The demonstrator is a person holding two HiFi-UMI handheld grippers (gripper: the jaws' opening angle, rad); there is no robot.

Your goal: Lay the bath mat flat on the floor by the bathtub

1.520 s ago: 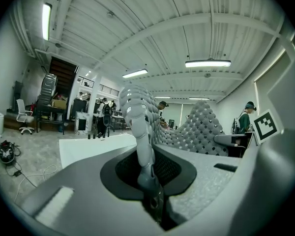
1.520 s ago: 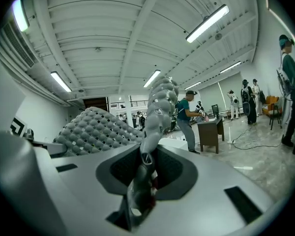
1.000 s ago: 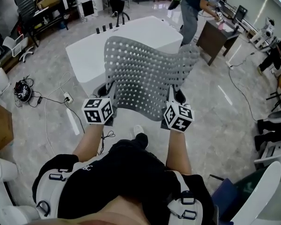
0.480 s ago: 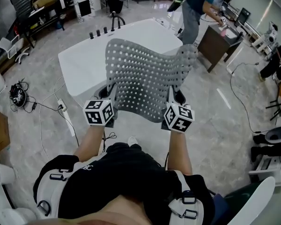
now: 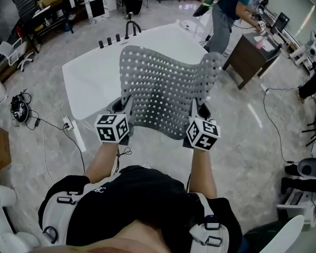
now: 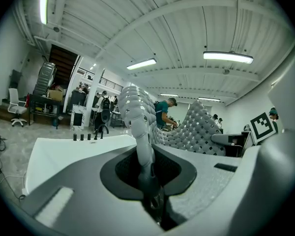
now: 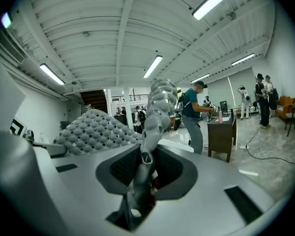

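Note:
A grey perforated bath mat [image 5: 166, 91] hangs in the air, stretched between my two grippers in front of the white bathtub [image 5: 95, 73]. My left gripper [image 5: 124, 107] is shut on the mat's near left corner, my right gripper [image 5: 196, 112] on its near right corner. In the left gripper view the mat's edge [image 6: 140, 132] rises straight out of the closed jaws, with the mat's bumpy far part to the right. The right gripper view shows the mat's edge [image 7: 150, 132] pinched the same way. The mat's far edge curls up over the tub.
Black taps [image 5: 116, 38] stand on the tub's far rim. A person [image 5: 226, 15] bends over a dark desk [image 5: 250, 57] at the back right. Cables and a power strip [image 5: 68, 123] lie on the marble floor at left. Shelves and chairs line the back wall.
The view has shifted toward the tub, which now sits lower and nearer the mat. Both grippers keep their hold on the mat's corners, held at the same spread.

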